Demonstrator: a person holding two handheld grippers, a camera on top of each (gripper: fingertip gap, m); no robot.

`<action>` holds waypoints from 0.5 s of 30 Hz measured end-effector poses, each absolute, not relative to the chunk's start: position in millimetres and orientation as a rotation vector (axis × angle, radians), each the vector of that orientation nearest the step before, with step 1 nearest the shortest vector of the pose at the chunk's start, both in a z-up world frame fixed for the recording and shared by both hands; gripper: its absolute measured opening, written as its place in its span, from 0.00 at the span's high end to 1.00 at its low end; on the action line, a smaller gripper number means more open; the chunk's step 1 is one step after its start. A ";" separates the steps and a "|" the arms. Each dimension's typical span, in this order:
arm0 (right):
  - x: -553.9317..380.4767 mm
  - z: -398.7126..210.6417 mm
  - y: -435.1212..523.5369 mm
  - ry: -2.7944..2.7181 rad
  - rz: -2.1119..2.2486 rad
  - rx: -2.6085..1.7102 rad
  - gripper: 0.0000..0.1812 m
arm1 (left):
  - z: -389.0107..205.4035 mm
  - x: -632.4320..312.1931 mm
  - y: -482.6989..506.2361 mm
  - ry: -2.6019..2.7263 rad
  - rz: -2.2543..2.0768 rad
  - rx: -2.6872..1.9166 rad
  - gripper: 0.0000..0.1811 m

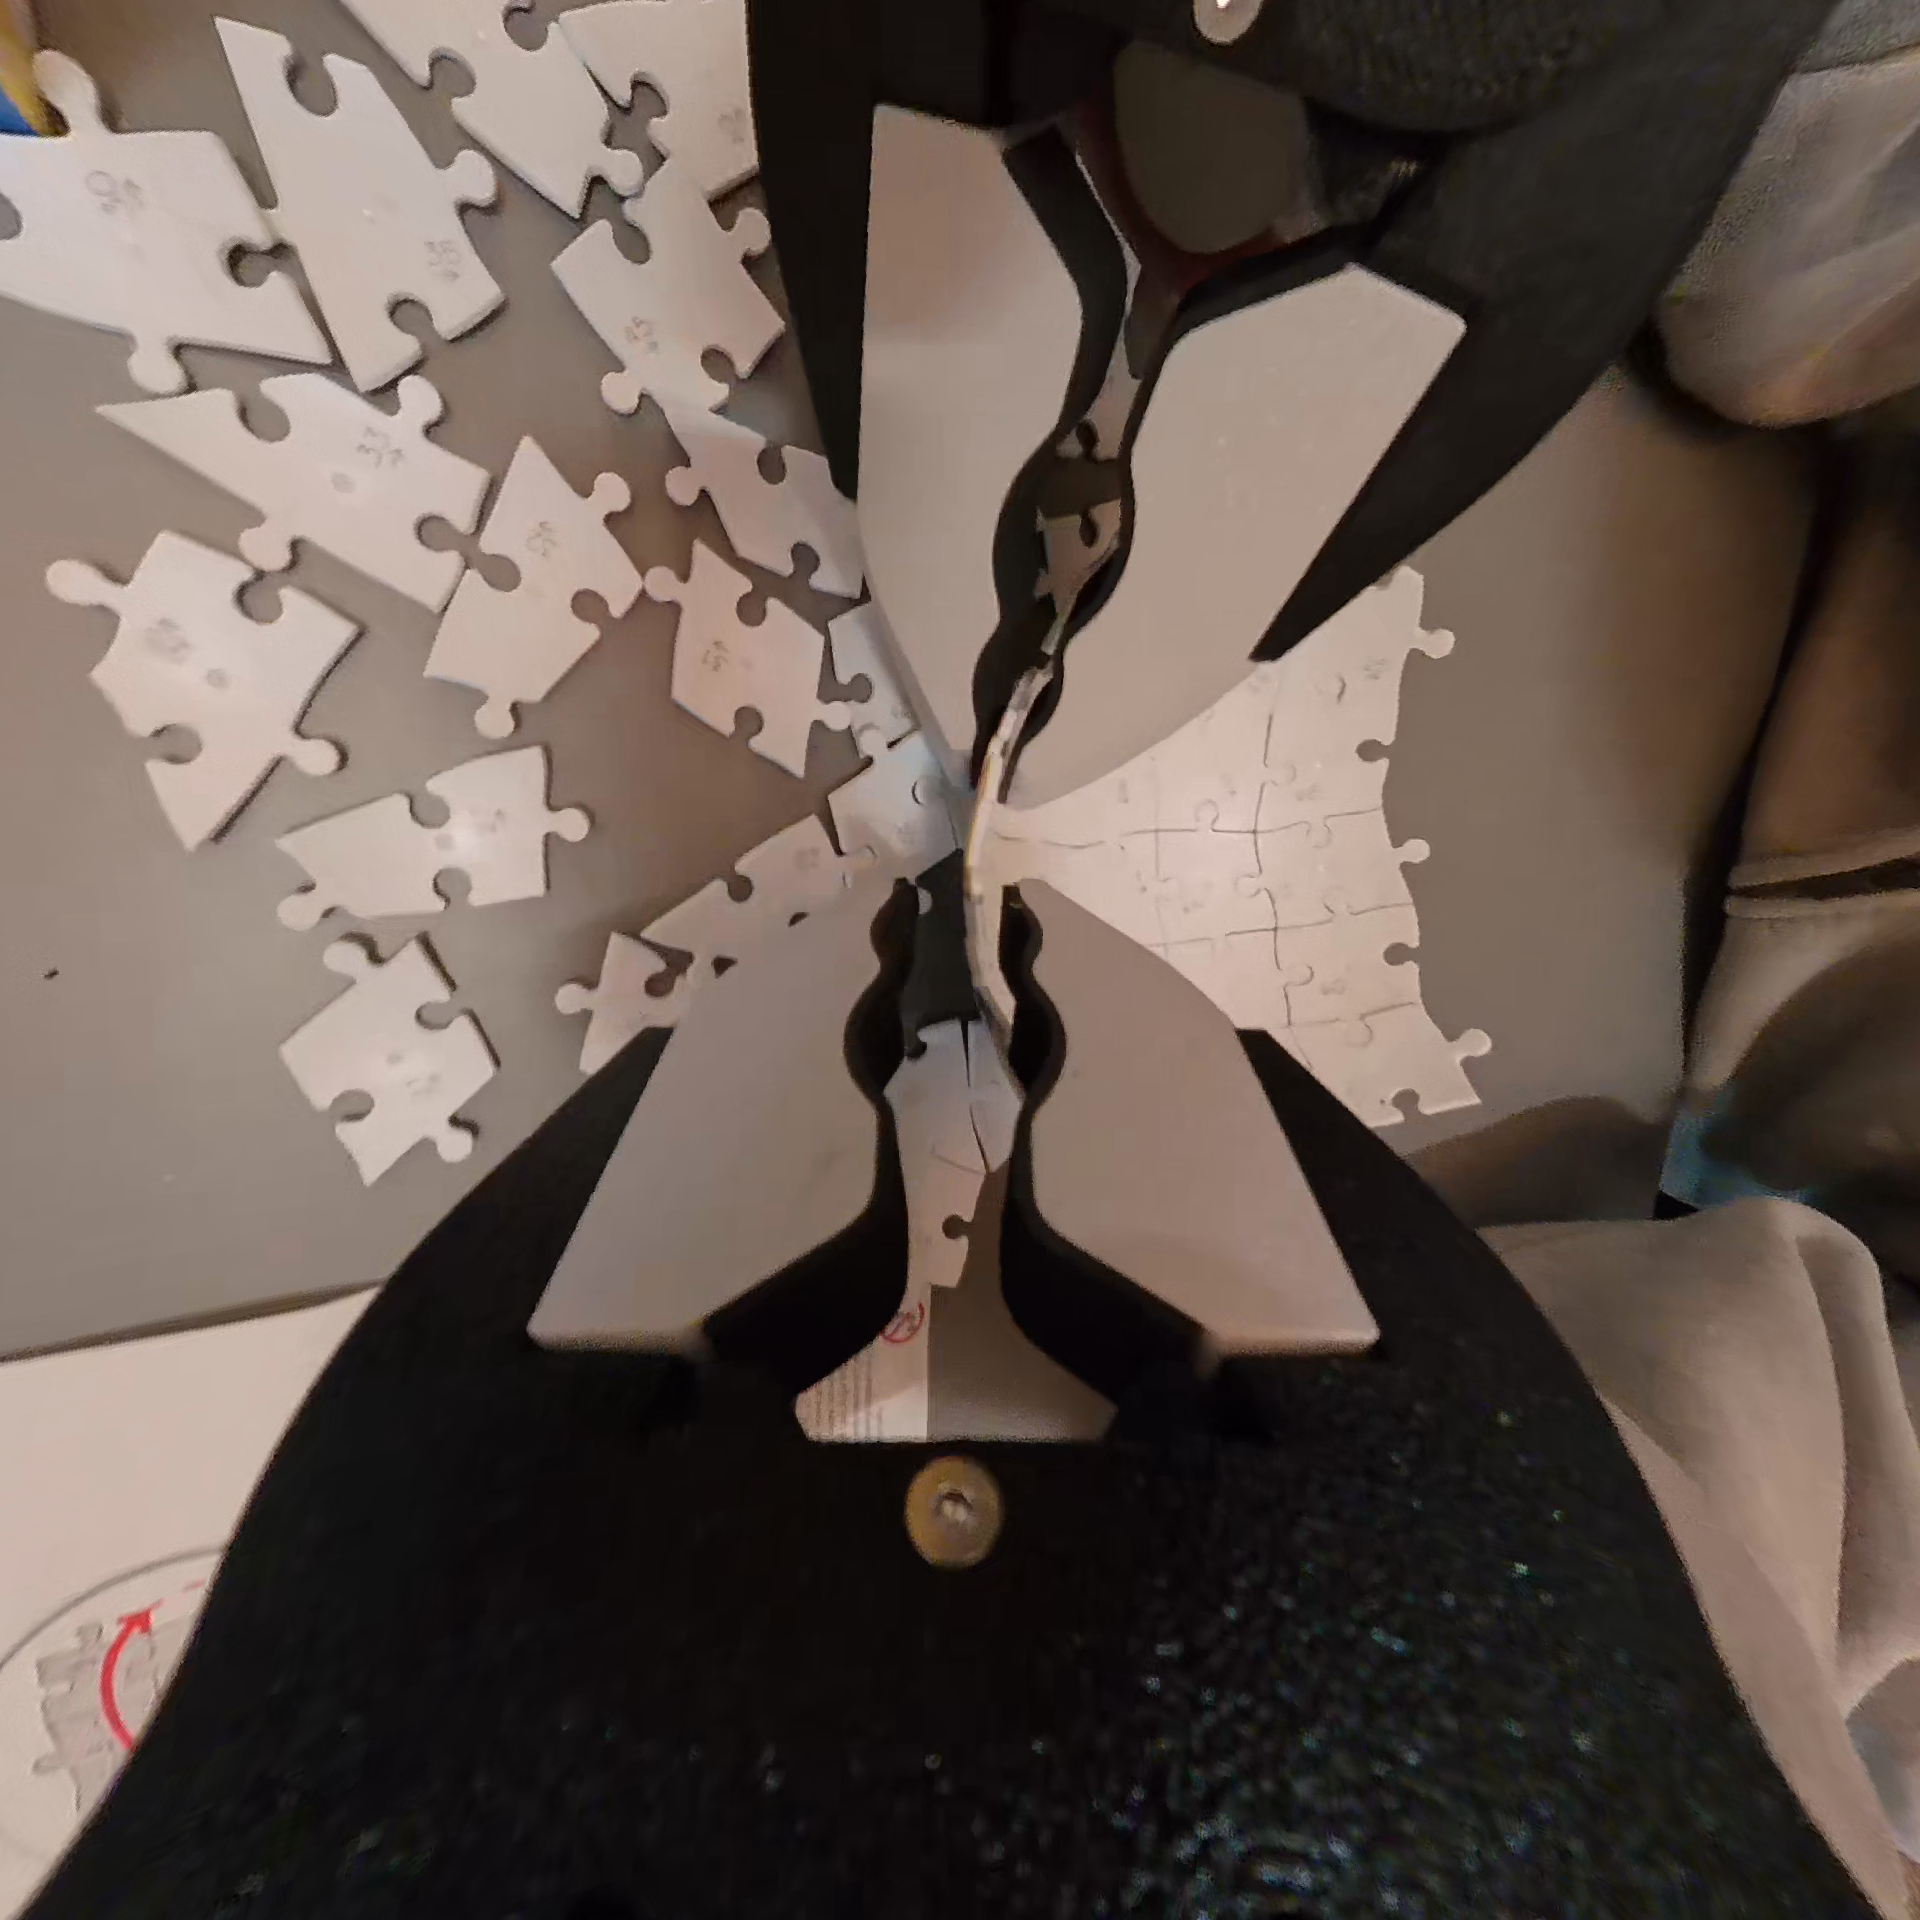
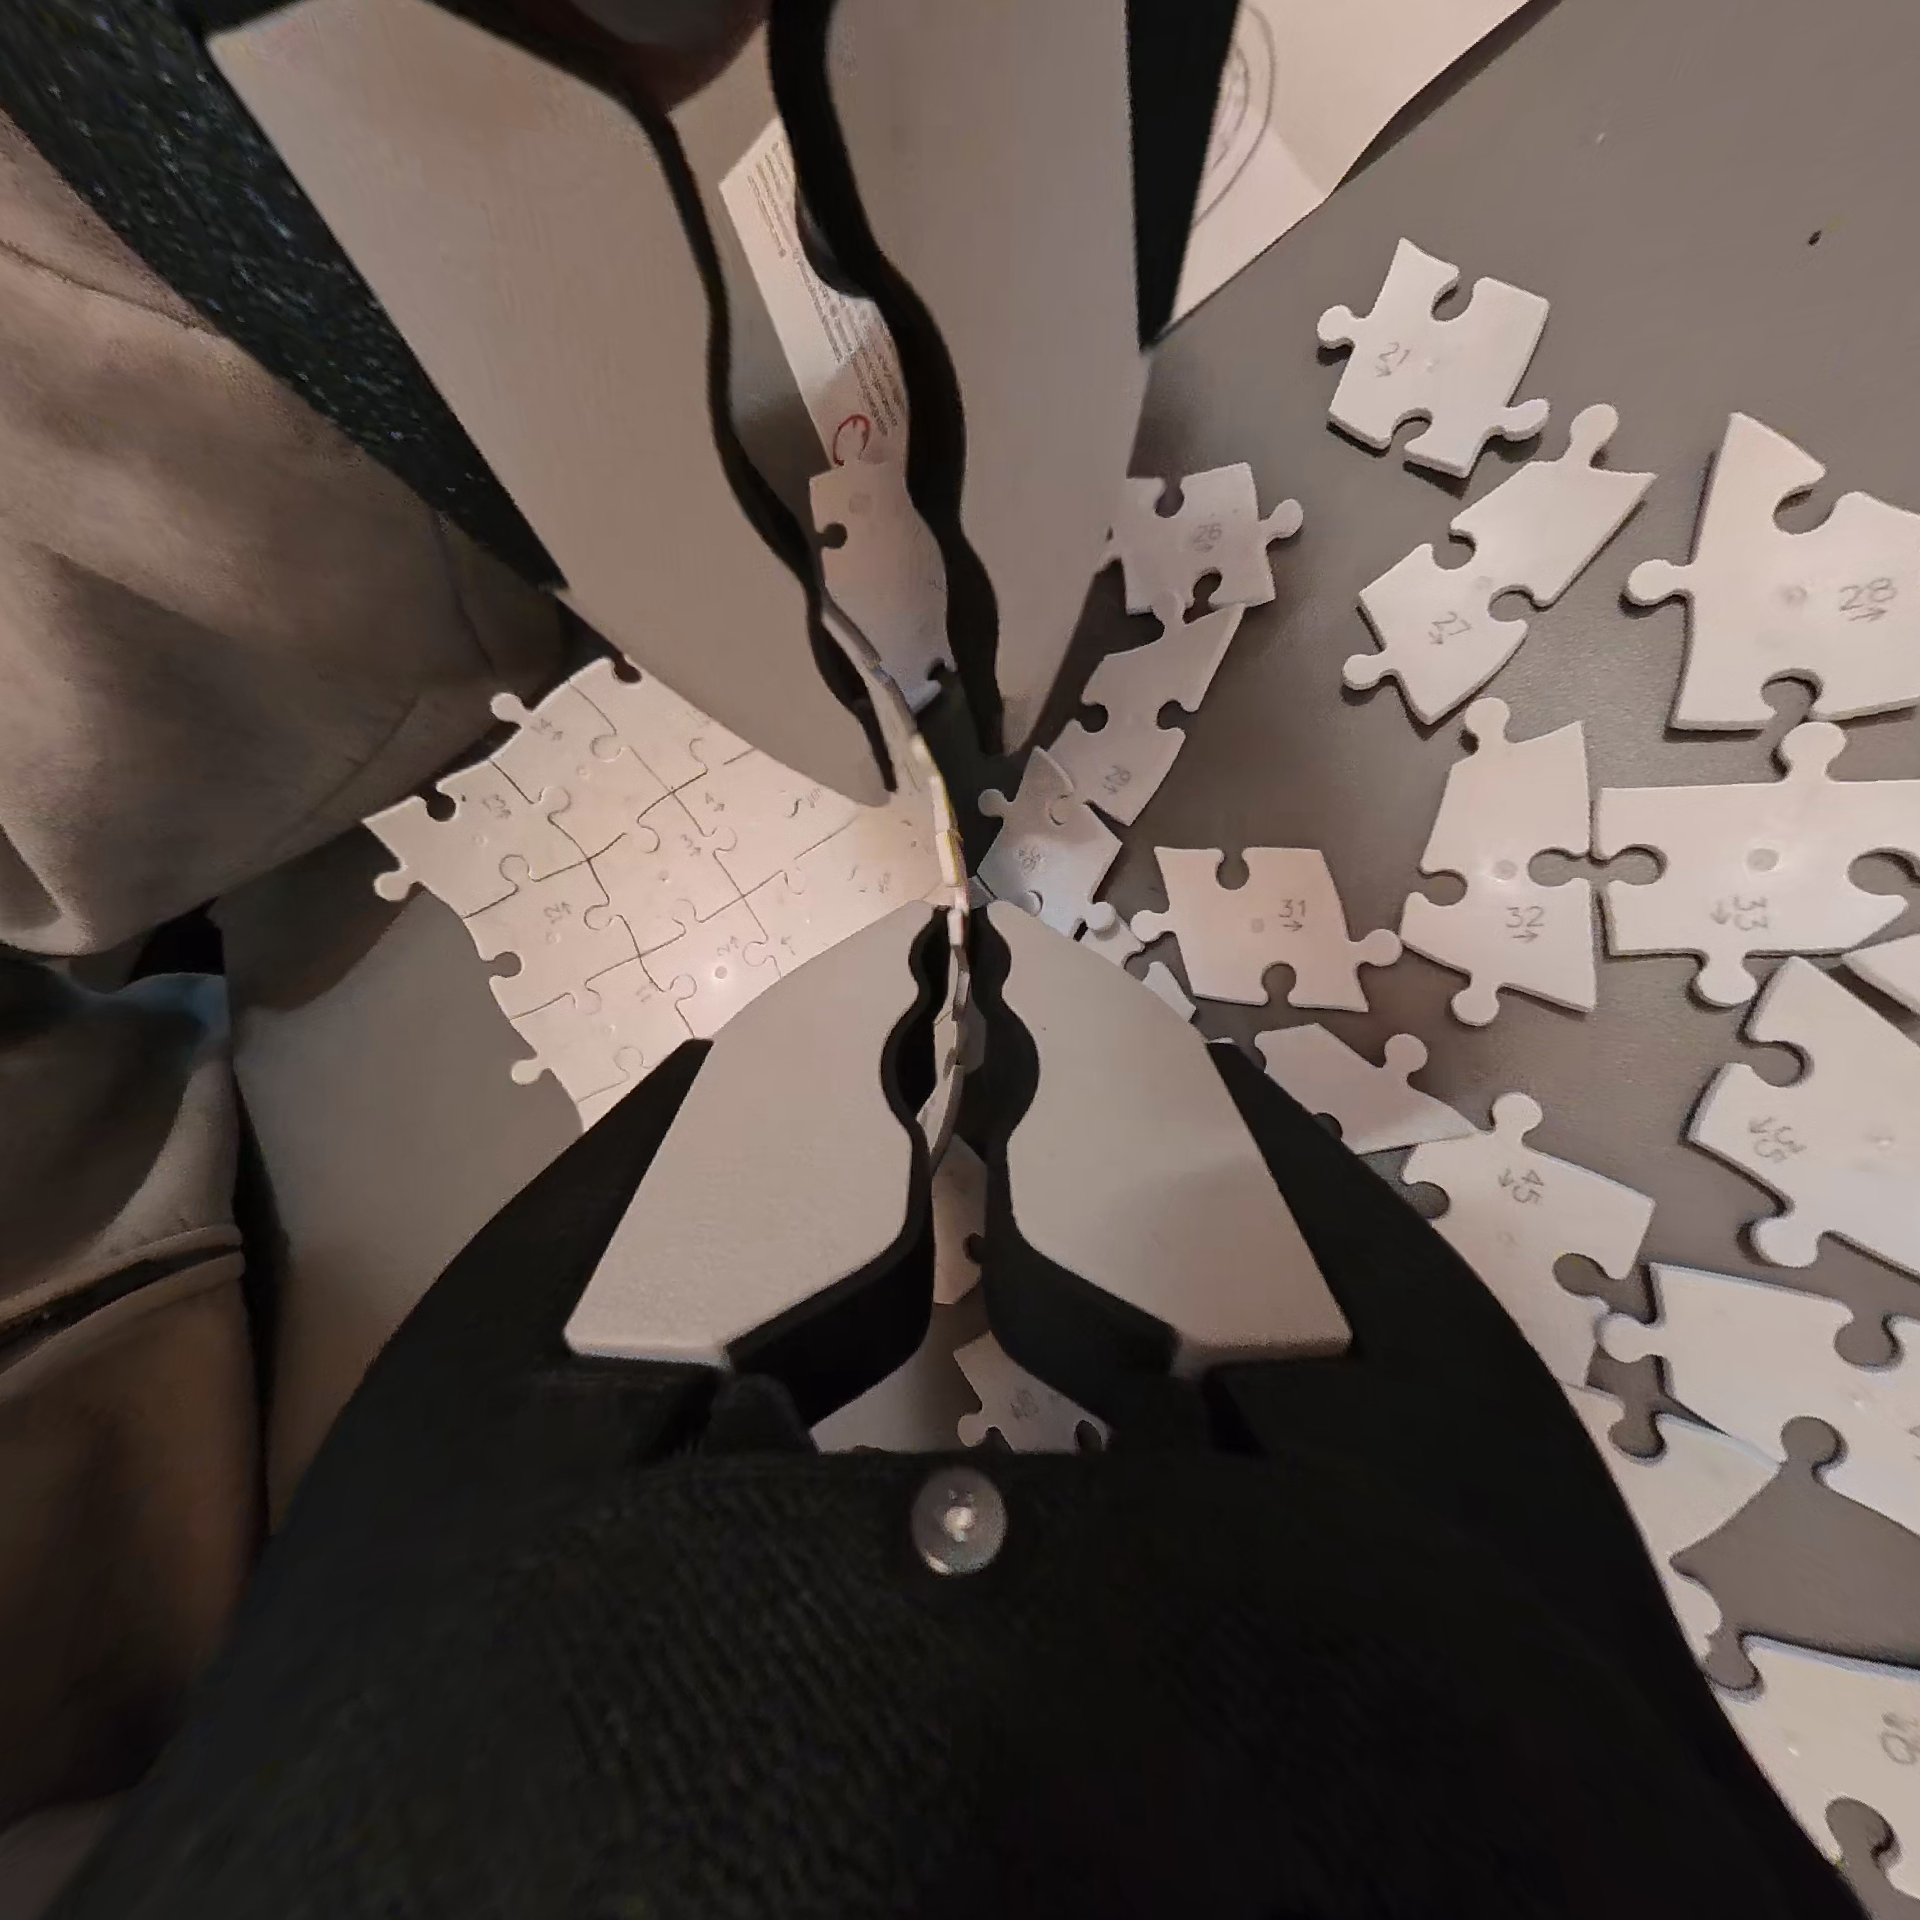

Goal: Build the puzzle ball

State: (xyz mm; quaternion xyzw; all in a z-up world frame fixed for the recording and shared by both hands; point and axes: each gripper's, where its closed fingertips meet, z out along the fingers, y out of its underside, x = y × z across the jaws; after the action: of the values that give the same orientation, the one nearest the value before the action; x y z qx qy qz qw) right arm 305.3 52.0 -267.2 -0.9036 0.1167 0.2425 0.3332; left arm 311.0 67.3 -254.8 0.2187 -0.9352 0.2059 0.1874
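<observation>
My left gripper (image 1: pixel 971 883) and right gripper (image 2: pixel 961 914), tips facing, both clamp the curved assembled shell (image 2: pixel 665 883) edge-on, steadying its rim for joining; loose pieces (image 2: pixel 1278 925) lie beyond.

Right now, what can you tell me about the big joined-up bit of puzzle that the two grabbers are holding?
The joined puzzle section is a curved sheet of many pale grey pieces locked together, plain and matte on this side, each with a small printed mark. Knobs and notches line its free edge. It is held above the grey table, seen almost edge-on in the middle. The left gripper and the right gripper each have their jaws closed on its edge, facing each other.
</observation>
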 end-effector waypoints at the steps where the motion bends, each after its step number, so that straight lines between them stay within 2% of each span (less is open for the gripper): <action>1: 305.8 -266.9 52.1 0.306 0.624 -2.362 0.98 | -253.8 310.3 68.9 -2.644 0.573 0.622 0.91; 6: 305.9 -266.5 53.7 0.298 0.590 -2.371 0.98 | -259.5 302.2 66.7 -2.647 0.504 0.596 0.90; 10: 310.6 -264.7 55.5 0.296 0.543 -2.360 0.98 | -262.5 304.3 66.7 -2.640 0.497 0.598 0.96; 15: 310.5 -265.0 57.0 0.288 0.519 -2.364 0.98 | -262.7 303.5 67.7 -2.606 0.525 0.594 0.96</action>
State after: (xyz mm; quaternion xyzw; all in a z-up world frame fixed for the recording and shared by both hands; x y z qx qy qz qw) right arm 310.5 57.0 -265.0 -0.9104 0.1111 0.2000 0.3449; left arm 303.5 67.7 -262.7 0.2132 -0.9360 0.1885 0.2072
